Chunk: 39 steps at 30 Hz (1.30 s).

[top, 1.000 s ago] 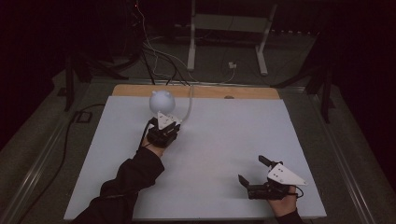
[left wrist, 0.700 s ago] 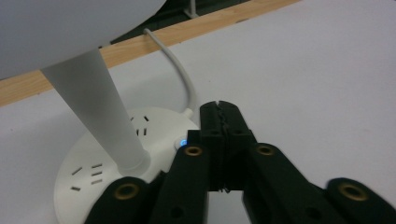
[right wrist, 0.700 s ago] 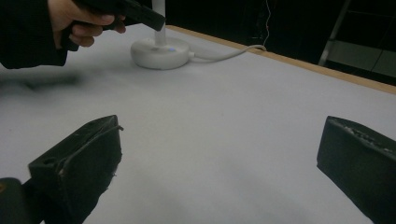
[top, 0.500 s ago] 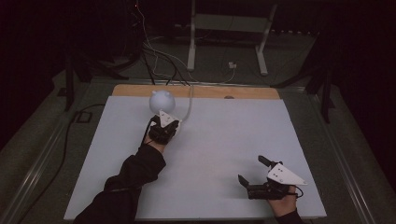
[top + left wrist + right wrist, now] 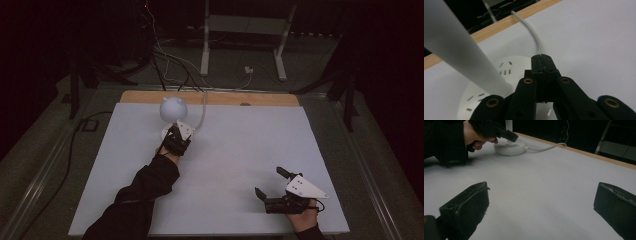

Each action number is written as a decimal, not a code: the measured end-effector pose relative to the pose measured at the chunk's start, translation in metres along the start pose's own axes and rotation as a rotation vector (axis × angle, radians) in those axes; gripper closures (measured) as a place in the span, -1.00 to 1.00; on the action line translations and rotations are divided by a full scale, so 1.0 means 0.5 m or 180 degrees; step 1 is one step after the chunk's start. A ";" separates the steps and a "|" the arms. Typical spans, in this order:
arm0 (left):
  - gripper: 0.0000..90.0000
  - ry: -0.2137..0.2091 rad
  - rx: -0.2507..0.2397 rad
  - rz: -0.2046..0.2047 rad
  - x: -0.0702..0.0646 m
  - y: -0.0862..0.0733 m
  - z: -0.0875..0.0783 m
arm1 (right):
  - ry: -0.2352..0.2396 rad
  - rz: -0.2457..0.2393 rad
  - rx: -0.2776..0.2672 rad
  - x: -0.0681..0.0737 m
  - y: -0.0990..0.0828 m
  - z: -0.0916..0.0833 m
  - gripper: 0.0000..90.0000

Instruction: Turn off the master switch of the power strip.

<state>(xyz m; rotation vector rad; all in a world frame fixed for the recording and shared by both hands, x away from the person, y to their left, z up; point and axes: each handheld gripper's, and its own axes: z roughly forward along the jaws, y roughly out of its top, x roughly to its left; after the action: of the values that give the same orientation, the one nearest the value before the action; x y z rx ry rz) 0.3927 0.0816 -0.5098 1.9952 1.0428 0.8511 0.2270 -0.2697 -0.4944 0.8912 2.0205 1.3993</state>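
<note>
A white desk lamp stands at the table's far left, with a round head [image 5: 172,108], a slanted stem [image 5: 456,47] and a flat round base [image 5: 506,67]. My left gripper [image 5: 541,58] is shut with nothing between its jaws. Its tips sit at the top of the lamp base [image 5: 510,148], and I cannot tell whether they touch it. A small blue light [image 5: 516,145] glows on the base just under the left gripper [image 5: 512,137]. My right gripper [image 5: 268,181] rests near the front right edge, open and holding nothing [image 5: 541,195].
The lamp's white cable [image 5: 546,147] curves from the base toward the wooden strip [image 5: 215,98] at the table's [image 5: 240,145] far edge. Beyond the table are a metal stand [image 5: 245,45] and loose cables on a dark floor.
The left gripper has dipped slightly toward the lamp base. The right gripper has not moved.
</note>
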 end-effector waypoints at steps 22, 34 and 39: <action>1.00 0.0230 0.0091 0.0308 -0.013 -0.009 0.024 | -0.0004 -0.0010 0.0014 0.000 -0.001 0.002 -1.00; 1.00 0.0151 0.0113 0.0433 -0.009 -0.011 0.025 | -0.0027 -0.0005 0.0000 -0.002 0.000 -0.002 -1.00; 1.00 0.0143 0.0103 0.0369 0.002 -0.016 0.026 | -0.0021 -0.0009 -0.0001 -0.001 0.000 -0.002 -1.00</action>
<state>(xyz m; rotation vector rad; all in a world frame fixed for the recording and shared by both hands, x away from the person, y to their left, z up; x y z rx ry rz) 0.4006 0.0822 -0.5228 2.0891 0.9791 0.9498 0.2265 -0.2705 -0.4938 0.8915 2.0159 1.3935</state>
